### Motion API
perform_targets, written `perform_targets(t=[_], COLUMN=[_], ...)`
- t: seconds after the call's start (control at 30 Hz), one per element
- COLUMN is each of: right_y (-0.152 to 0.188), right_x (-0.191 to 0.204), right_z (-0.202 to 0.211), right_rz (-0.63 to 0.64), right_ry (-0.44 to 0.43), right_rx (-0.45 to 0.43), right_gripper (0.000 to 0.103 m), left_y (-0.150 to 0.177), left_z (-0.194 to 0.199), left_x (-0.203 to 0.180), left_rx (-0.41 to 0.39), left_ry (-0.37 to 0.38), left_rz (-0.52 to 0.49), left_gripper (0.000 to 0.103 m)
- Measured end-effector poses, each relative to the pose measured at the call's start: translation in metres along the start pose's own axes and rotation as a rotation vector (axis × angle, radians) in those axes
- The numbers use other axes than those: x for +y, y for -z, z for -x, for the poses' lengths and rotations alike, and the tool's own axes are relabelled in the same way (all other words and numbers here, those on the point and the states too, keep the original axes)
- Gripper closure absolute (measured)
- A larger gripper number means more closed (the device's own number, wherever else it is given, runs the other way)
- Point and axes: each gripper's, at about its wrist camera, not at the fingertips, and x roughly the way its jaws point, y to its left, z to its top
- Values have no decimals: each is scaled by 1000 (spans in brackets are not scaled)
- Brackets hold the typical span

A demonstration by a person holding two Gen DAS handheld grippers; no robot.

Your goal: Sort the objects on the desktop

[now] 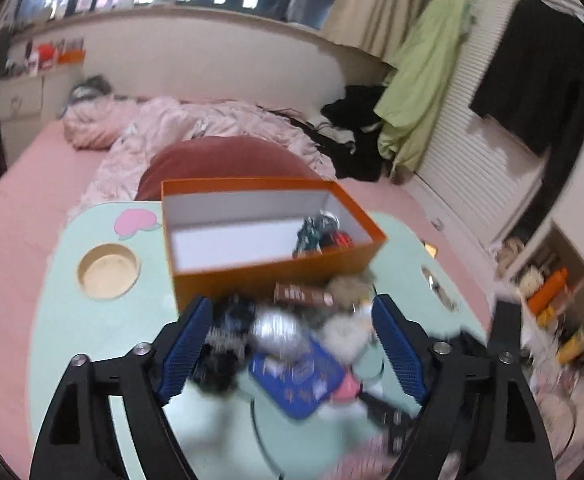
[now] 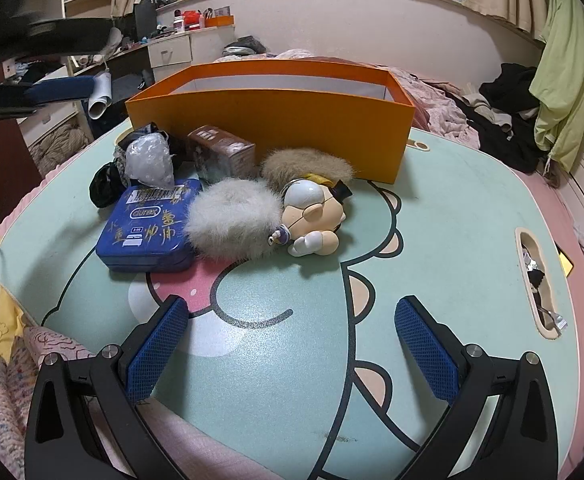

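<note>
An open orange box (image 2: 275,132) stands at the back of the mint table (image 2: 452,208). In the left wrist view a few dark green and red items (image 1: 320,234) lie in its right end. In front of it lies a pile: a blue tin (image 2: 147,220), a white fluffy ball (image 2: 233,218), a beige fluffy ball (image 2: 304,164), a toy figurine (image 2: 316,212), a small brown carton (image 2: 221,152), a crumpled clear bag (image 2: 149,158) and black fabric (image 2: 105,188). My left gripper (image 1: 292,304) hovers open above this blurred pile, holding nothing. My right gripper (image 2: 292,308) stands open over bare table.
The table rests on a pink bed with a crumpled quilt (image 1: 195,120). A round cup recess (image 1: 109,271) sits at the table's left, a handle slot (image 2: 538,280) at its right. A desk and drawers (image 2: 169,50) stand beyond, clothes (image 2: 508,112) at the right.
</note>
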Motion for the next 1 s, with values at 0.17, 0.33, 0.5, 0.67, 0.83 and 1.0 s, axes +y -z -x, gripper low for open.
perform_targets(t=[0.17, 0.33, 0.5, 0.67, 0.83, 1.0], right_y=[0, 1, 2, 3, 3, 2], right_x=[0, -1, -1, -1, -1, -1], right_z=[0, 0, 1, 1, 1, 1], right_rz=[0, 1, 2, 3, 3, 3], right_ry=[0, 0, 2, 3, 3, 3], right_rx=[0, 1, 1, 1, 1, 2], right_gripper=[0, 0, 0, 0, 0, 0], left_y=[53, 78, 78, 80, 80, 80], left_z=[-21, -54, -48, -47, -47, -47], left_x=[-10, -11, 4, 5, 5, 5], left_rx=[123, 196, 161, 154, 155, 155], left_ry=[-166, -268, -274, -288, -288, -288], left_rz=[-79, -128, -80, -70, -70, -70], left_gripper=[4, 0, 0, 0, 0, 0])
